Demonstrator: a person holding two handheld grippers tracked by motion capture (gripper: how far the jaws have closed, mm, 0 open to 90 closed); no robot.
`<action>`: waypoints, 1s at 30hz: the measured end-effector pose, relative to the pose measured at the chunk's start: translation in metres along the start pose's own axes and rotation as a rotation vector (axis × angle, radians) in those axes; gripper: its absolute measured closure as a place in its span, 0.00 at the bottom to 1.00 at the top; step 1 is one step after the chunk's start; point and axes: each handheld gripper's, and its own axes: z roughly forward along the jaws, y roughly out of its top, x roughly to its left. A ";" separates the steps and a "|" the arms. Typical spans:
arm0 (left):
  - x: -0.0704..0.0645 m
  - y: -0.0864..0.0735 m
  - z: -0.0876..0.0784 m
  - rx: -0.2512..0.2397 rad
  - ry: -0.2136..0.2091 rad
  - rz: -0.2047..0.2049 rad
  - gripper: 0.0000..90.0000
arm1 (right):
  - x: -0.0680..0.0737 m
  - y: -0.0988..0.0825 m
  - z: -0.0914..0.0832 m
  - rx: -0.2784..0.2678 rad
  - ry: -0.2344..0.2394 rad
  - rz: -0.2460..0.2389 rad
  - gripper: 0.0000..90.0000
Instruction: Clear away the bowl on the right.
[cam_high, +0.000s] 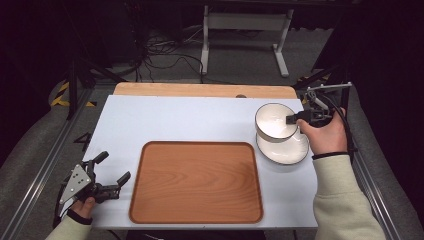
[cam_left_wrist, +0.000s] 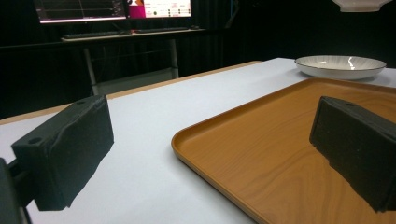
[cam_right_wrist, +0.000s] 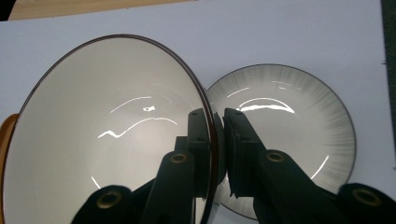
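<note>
I see my right hand-held gripper (cam_high: 291, 119) clamped on the rim of a white bowl (cam_high: 274, 120), one jaw inside the bowl and one outside, as the right gripper view shows. The bowl (cam_right_wrist: 107, 130) hangs tilted above a white plate (cam_high: 285, 148) that sits on the counter (cam_high: 175, 120) just right of the wooden tray (cam_high: 196, 182). My left hand-held gripper (cam_high: 112, 172) rests low near the counter's front left corner, jaws spread wide with nothing between them, its right jaw over the tray's (cam_left_wrist: 261, 154) left edge.
</note>
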 end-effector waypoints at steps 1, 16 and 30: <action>0.000 0.000 0.000 -0.001 0.000 -0.001 0.00 | 0.003 0.000 0.000 0.004 0.007 -0.005 0.91; 0.000 0.000 0.000 -0.001 -0.001 0.000 0.00 | 0.063 -0.010 0.008 0.048 0.111 -0.085 0.91; 0.000 0.000 0.000 -0.001 -0.001 -0.001 0.00 | 0.104 -0.019 0.010 0.079 0.193 -0.151 0.91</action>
